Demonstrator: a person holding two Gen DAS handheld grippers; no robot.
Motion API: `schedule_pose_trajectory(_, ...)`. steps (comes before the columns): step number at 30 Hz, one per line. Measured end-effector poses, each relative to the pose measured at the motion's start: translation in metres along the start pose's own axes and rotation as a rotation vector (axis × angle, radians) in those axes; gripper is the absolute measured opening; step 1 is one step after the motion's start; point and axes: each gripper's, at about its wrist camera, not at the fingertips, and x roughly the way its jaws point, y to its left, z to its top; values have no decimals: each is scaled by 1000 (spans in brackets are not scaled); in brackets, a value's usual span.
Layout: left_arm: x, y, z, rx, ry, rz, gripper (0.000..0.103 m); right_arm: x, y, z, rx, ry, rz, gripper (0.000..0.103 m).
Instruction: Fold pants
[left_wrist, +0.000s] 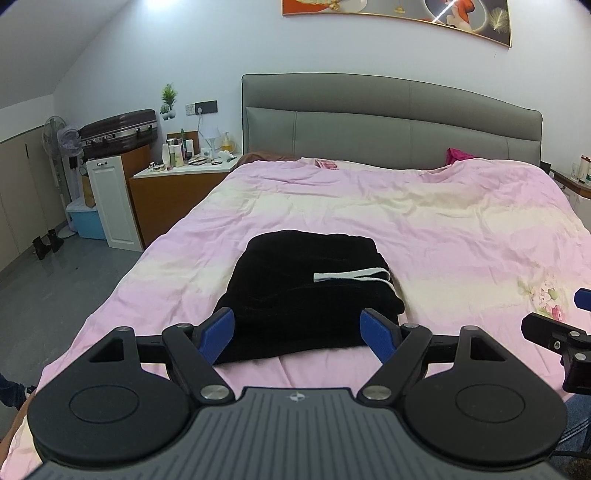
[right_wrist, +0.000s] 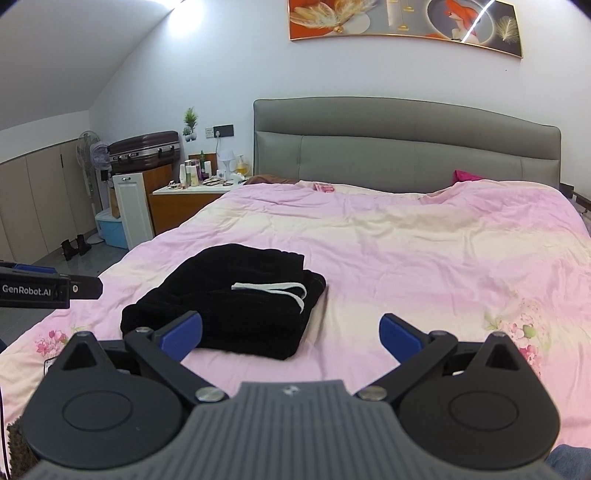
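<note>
Since the pants (left_wrist: 306, 295) already sit folded compactly on the bed (left_wrist: 443, 229), keep left gripper (left_wrist: 297, 334) and right gripper (right_wrist: 290, 334) spread, empty; just square edges.

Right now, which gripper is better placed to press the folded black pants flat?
Probably the left gripper: the folded black pants lie between its open fingers. The right gripper points beside them at pink bedsheet.

We cannot make out the small bottles on the nightstand (left_wrist: 184, 173), too tiny to tell apart. The wall picture (right_wrist: 406, 26) is cut by the top edge. The left gripper (left_wrist: 297, 334) hides the near edge of the black pants (left_wrist: 295, 295)
</note>
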Motion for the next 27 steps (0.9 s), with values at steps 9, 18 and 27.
schedule_pose_trajectory(9,-3,4,2,-9,-1,-6,91,-5,2,3,-2,-26,-26,98)
schedule_pose_trajectory(18,-5,8,4,-11,4,-6,91,-8,4,3,2,-34,-23,98)
schedule_pose_trajectory(27,-6,7,4,-14,10,-1,91,-10,2,2,8,-36,-19,98)
